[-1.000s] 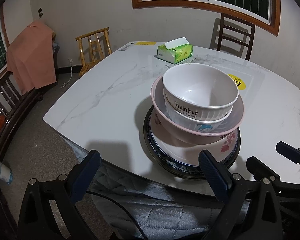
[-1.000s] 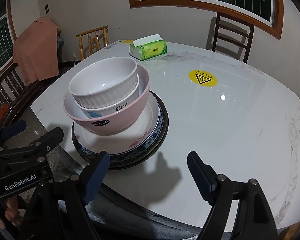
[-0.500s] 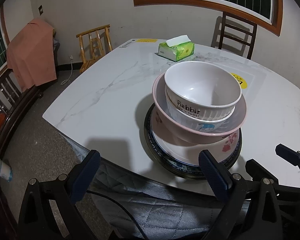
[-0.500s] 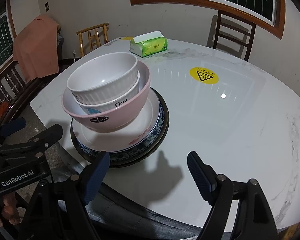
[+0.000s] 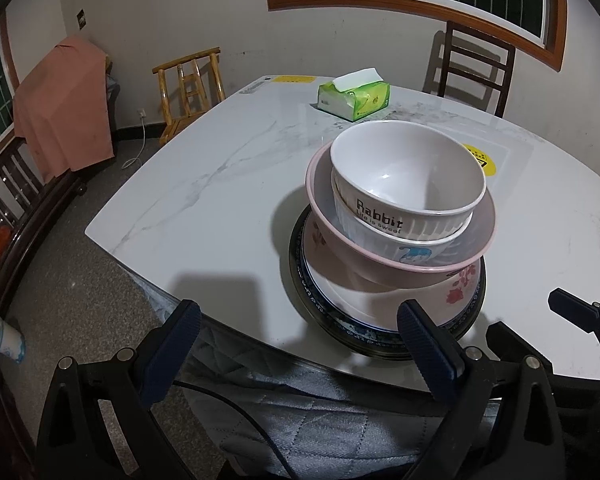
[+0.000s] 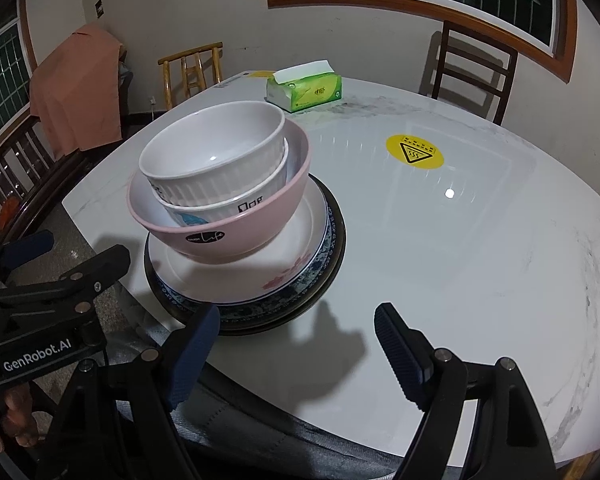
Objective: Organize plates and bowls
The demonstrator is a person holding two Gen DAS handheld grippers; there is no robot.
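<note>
One stack stands near the front edge of the white marble table (image 5: 220, 200) (image 6: 460, 260). A white ribbed "Rabbit" bowl (image 5: 404, 172) (image 6: 212, 152) tops it, nested in a second white bowl (image 5: 388, 242) inside a pink bowl (image 5: 320, 208) (image 6: 236, 232). Under them lie a white floral plate (image 5: 456, 296) (image 6: 260, 276) and a dark blue-rimmed plate (image 5: 312, 300) (image 6: 300, 296). My left gripper (image 5: 300, 344) is open just short of the stack's front left. My right gripper (image 6: 298, 350) is open at its front right, holding nothing.
A green tissue box (image 5: 354, 98) (image 6: 304, 90) sits at the far side of the table, and a yellow warning sticker (image 6: 414, 152) marks the middle. A light wooden chair (image 5: 190, 84) and a dark chair (image 5: 476, 68) stand behind. Grey quilted cloth (image 5: 300, 420) lies below the grippers.
</note>
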